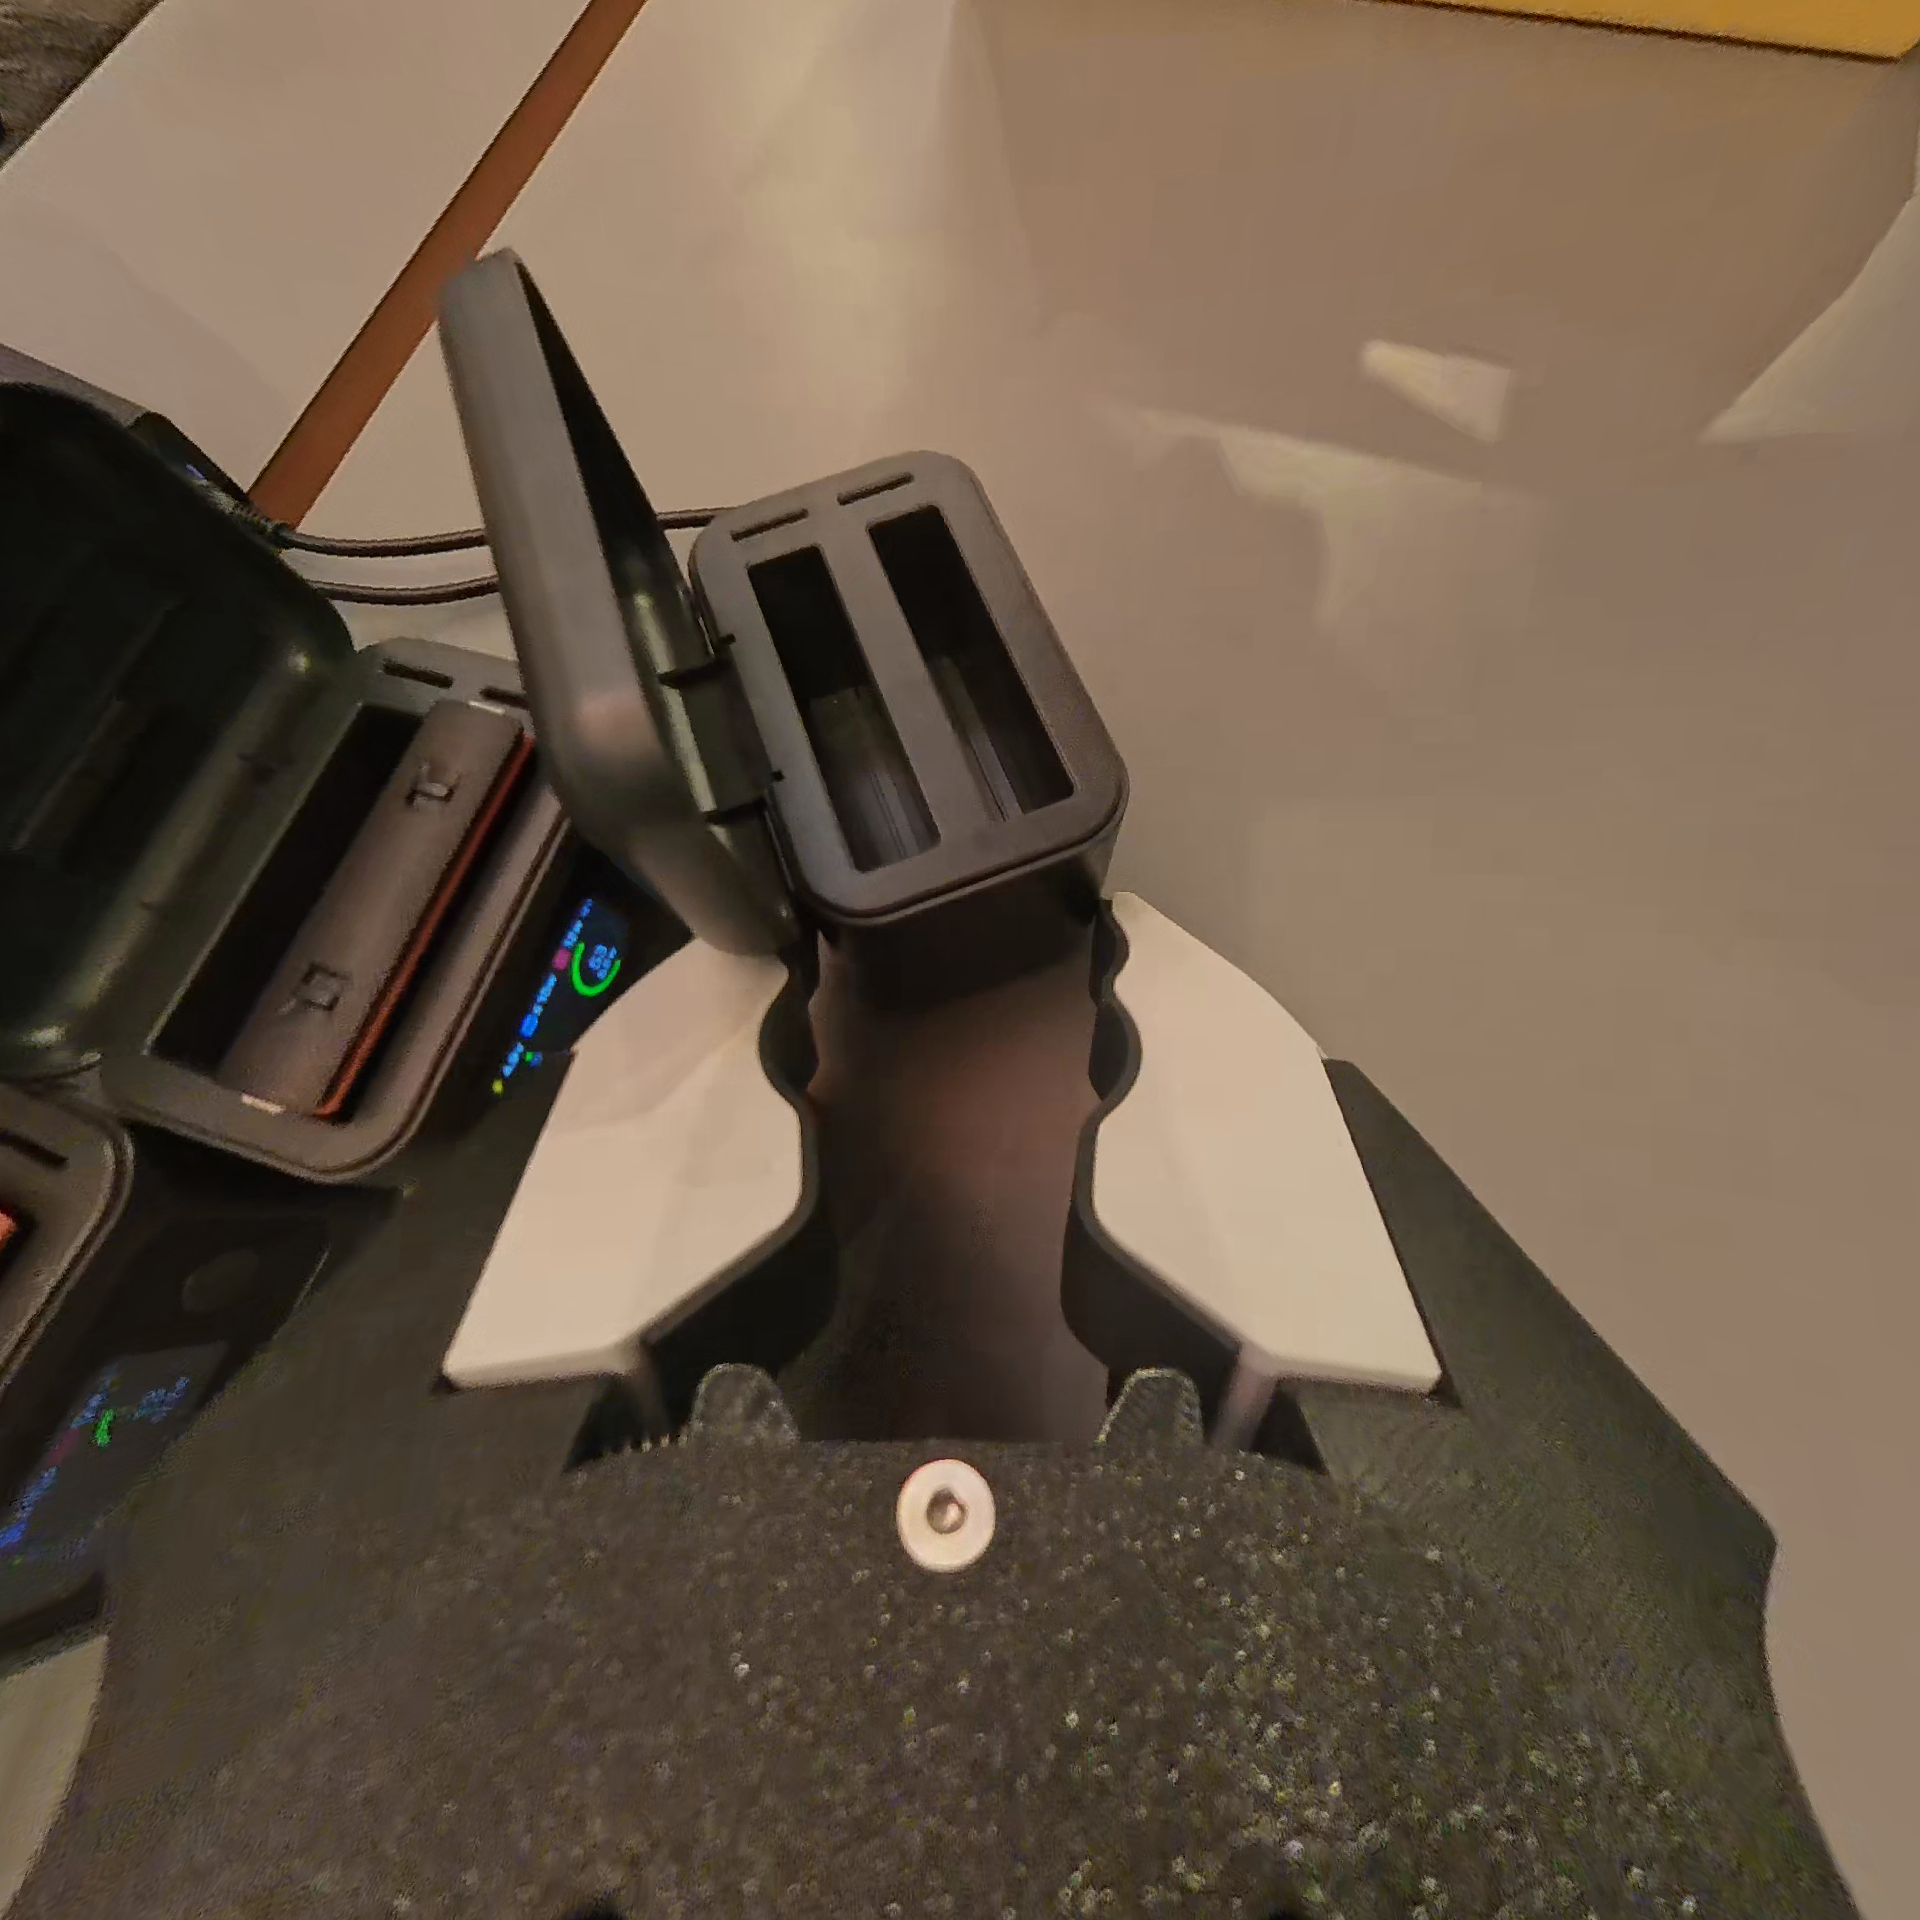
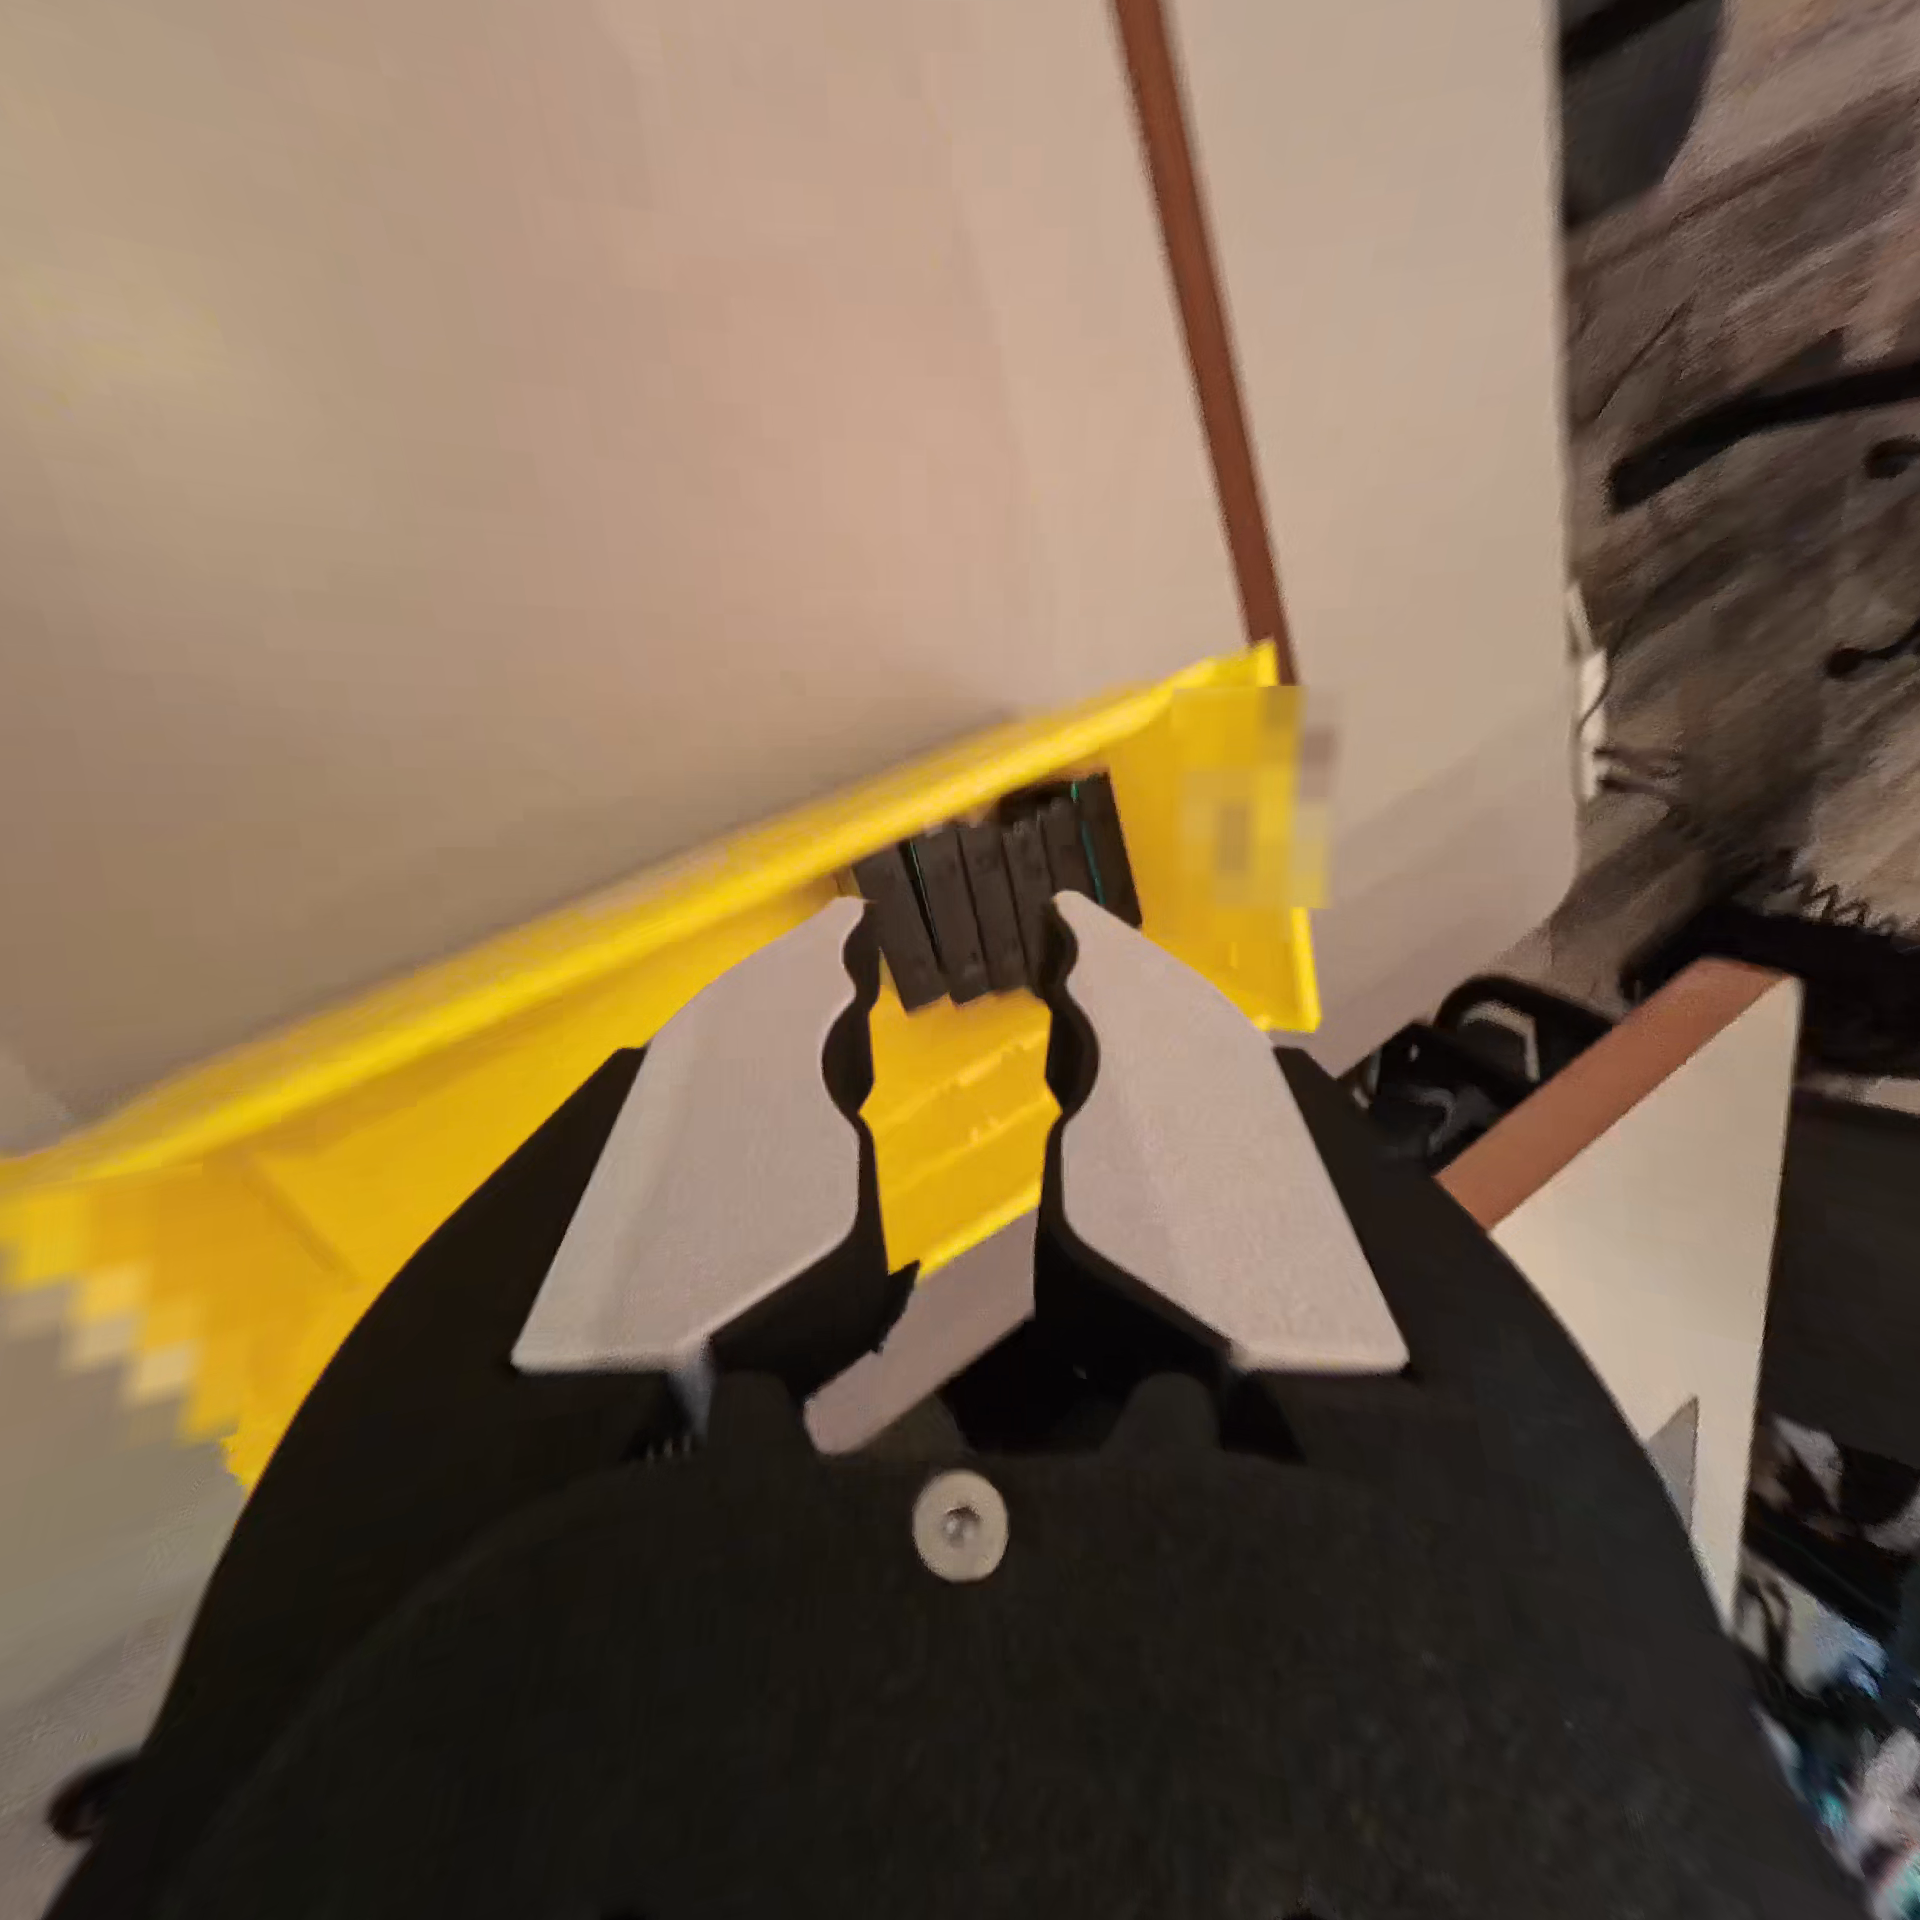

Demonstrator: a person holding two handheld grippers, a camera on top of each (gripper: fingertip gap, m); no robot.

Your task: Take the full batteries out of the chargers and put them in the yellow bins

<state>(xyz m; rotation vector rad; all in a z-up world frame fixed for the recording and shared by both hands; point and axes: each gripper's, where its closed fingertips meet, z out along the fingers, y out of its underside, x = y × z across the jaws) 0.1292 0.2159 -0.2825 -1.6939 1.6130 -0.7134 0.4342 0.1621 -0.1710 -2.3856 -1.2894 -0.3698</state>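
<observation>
My left gripper [image 1: 951, 935] is shut on the body of a black charger [image 1: 904, 686]. Its lid [image 1: 561, 582] stands open to the left and both of its slots are empty. A second open charger [image 1: 343, 935] sits to the left with one battery [image 1: 416, 894] in a slot and a lit screen [image 1: 582, 977]. My right gripper [image 2: 961, 914] is open and empty, its tips just over the yellow bin [image 2: 520, 1029]. Several black batteries [image 2: 987, 904] stand side by side at the bin's right end.
A third charger [image 1: 62, 1299] with a lit screen shows at the lower left. Black cables [image 1: 416, 561] run behind the chargers. The white table [image 1: 1351, 520] has a brown edge strip [image 1: 468, 208]. Beyond the table's edge lie patterned floor [image 2: 1745, 520] and dark cables [image 2: 1455, 1049]. My hands' fingertips stand some 35 centimeters from each other.
</observation>
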